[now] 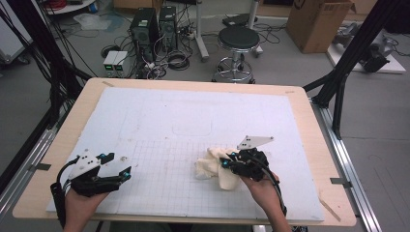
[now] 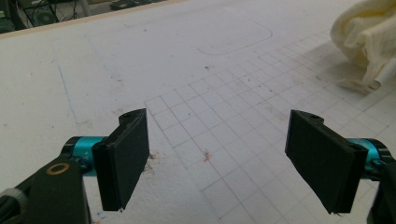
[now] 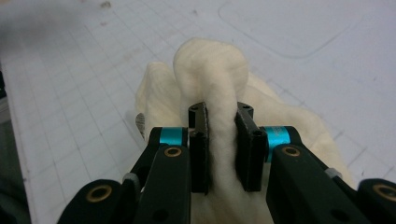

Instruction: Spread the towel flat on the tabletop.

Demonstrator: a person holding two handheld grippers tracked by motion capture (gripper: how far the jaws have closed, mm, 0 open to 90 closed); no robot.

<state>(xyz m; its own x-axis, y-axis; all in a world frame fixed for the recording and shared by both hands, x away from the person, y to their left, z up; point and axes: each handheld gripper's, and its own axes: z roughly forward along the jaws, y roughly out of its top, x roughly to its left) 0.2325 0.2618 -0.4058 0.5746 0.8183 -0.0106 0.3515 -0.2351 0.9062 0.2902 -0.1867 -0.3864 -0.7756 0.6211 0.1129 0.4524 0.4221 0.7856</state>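
A crumpled cream cloth (image 1: 211, 166) lies on the gridded part of the white mat (image 1: 193, 116), right of the middle. My right gripper (image 1: 227, 162) is shut on a fold of this cloth (image 3: 219, 93); in the right gripper view the two black pads (image 3: 200, 149) pinch the fabric between them and a bunch of it rises above the jaws. My left gripper (image 1: 118, 166) rests at the mat's front left, open, its pads (image 2: 123, 158) wide apart over bare grid. In the left gripper view the cloth (image 2: 366, 37) sits at the far upper right.
The mat covers a wooden table (image 1: 63, 140) with its edges close around it. Beyond the table stand a black stool (image 1: 238, 41), computer towers (image 1: 145, 26), cables and a cardboard box (image 1: 316, 21). Black frame posts (image 1: 348, 63) rise at both sides.
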